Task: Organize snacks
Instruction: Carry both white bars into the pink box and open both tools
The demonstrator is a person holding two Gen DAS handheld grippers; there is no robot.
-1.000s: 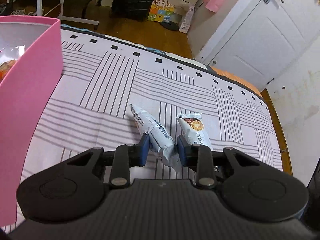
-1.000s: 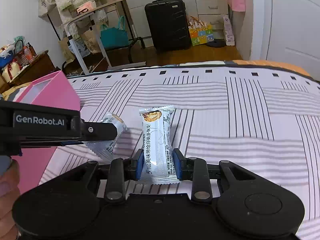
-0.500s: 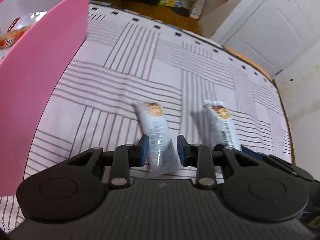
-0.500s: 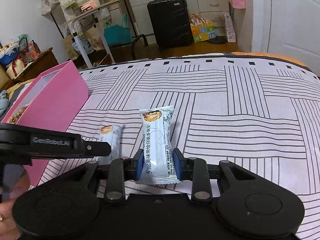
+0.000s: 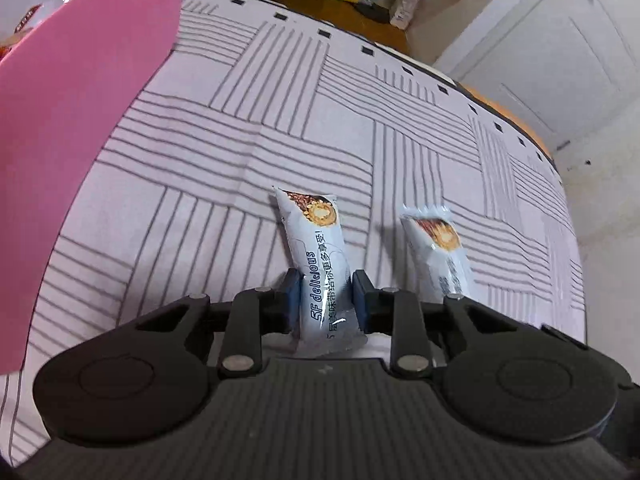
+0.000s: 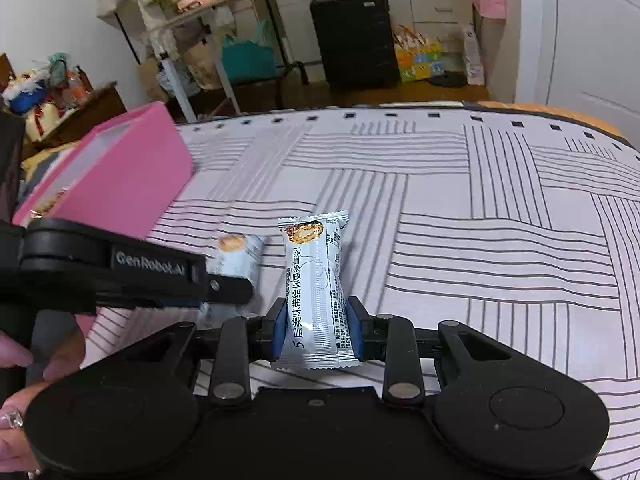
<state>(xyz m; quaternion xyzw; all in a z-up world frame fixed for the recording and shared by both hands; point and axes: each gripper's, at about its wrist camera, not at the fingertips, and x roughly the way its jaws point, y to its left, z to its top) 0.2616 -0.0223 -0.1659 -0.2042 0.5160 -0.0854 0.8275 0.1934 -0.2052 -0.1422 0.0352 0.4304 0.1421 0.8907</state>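
You hold one snack in each hand now. Your left tongs (image 5: pixel 325 295) are closed on a pale blue wafer packet (image 5: pixel 320 268), and your right tongs (image 6: pixel 316 326) are closed on a second wafer packet (image 6: pixel 316 292) of the same kind. Both packets are lifted a little above the bed (image 6: pixel 500 240), which has a striped cover. The pink box (image 5: pixel 80 128) stands on your left side, near the left tongs, and some snacks already lie inside it, so I judge that part of the sorting is done. What is left, as far as I can see: carry these two packets over the box and put them in. No other loose snack is visible on the bed.
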